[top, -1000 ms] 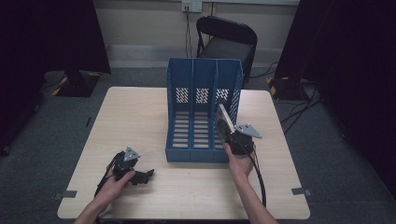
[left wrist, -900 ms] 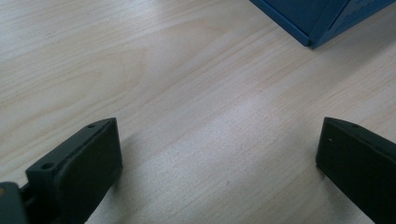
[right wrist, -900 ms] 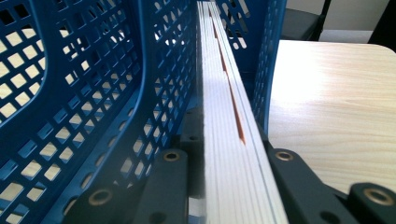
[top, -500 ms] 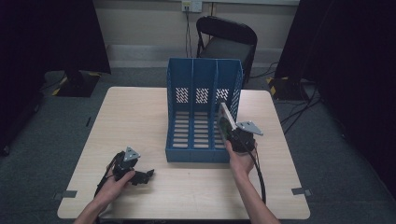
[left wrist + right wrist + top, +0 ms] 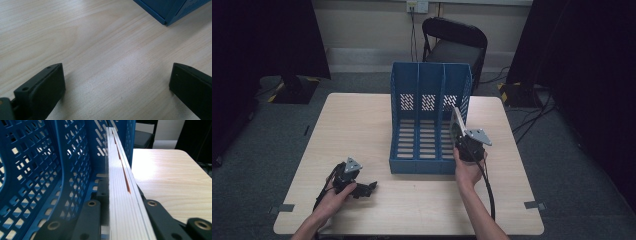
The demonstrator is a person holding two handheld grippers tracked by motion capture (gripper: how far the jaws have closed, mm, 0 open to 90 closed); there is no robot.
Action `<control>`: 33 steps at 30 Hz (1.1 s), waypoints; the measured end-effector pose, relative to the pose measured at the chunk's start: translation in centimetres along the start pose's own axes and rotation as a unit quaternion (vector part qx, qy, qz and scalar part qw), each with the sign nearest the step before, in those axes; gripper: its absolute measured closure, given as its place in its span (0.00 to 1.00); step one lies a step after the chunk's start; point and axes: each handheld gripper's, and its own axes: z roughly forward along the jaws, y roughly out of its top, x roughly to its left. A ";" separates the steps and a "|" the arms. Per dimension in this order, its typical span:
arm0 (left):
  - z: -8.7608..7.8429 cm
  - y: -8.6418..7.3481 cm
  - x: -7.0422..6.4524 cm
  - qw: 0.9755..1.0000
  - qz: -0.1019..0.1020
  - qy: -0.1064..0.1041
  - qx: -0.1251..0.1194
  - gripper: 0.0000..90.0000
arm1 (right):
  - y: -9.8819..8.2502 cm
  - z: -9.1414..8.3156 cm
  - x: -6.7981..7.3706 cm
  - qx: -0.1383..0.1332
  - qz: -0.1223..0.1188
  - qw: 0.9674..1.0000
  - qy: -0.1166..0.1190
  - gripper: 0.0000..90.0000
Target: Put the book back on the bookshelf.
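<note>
Your right gripper (image 5: 464, 142) has its fingers clenched on a thin, stiff white book (image 5: 122, 195), edge-on at the blue perforated plastic file rack (image 5: 428, 120)'s rightmost slot; hold near its bottom edge; left gripper (image 5: 362, 189) rests released on the bench (image 5: 362, 120).

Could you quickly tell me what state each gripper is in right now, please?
Left gripper: open, holding nothing, low over the table.
Right gripper: closed on a thin book, seen edge-on, at the blue file rack.
</note>
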 end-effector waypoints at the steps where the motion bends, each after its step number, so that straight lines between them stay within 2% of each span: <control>1: 0.0 0.0 0.0 1.000 0.000 0.000 0.000 0.00 | 0.0 0.1 0.1 0.001 -0.002 1.000 -0.003 0.85; 5: 0.0 0.0 0.0 1.000 0.000 0.000 0.000 0.00 | -0.2 0.2 0.0 -0.002 0.011 1.000 -0.013 0.85; 16: 0.0 0.0 -0.1 1.000 0.002 -0.004 0.001 0.00 | -0.3 0.2 0.3 -0.006 0.017 0.999 -0.034 0.84; 19: 0.0 0.0 -0.1 1.000 0.002 -0.004 0.001 0.00 | -0.4 0.3 0.3 -0.004 0.027 0.999 -0.039 0.84; 33: 0.0 0.0 -0.1 1.000 0.002 -0.004 0.000 0.00 | -0.6 0.3 0.3 0.007 0.019 0.999 -0.036 0.83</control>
